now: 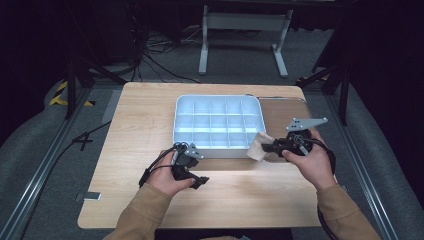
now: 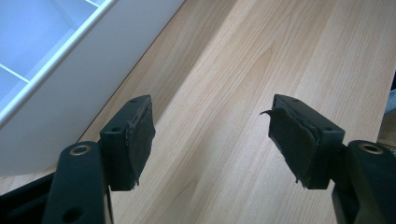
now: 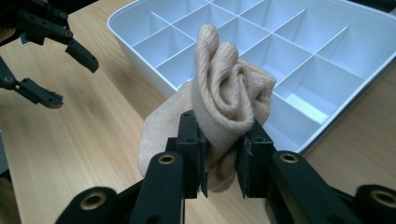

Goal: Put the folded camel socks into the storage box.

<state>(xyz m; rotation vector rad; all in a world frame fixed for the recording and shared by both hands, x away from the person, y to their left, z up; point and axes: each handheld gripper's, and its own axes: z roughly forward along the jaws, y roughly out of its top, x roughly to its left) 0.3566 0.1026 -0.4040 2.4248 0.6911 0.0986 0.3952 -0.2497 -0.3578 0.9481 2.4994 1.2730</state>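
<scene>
Rolled sock (image 3: 229, 107) in right gripper (image 3: 220, 156)

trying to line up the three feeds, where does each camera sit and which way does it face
High view: above the person's side, facing forward and down on the table; forearms, both hands.
Left gripper view: on the left gripper, facing bare tabletop beside the tray; open jaws.
Right gripper view: on the right gripper, facing the tray; jaws clamp a beige sock.
All share the tray.
</scene>
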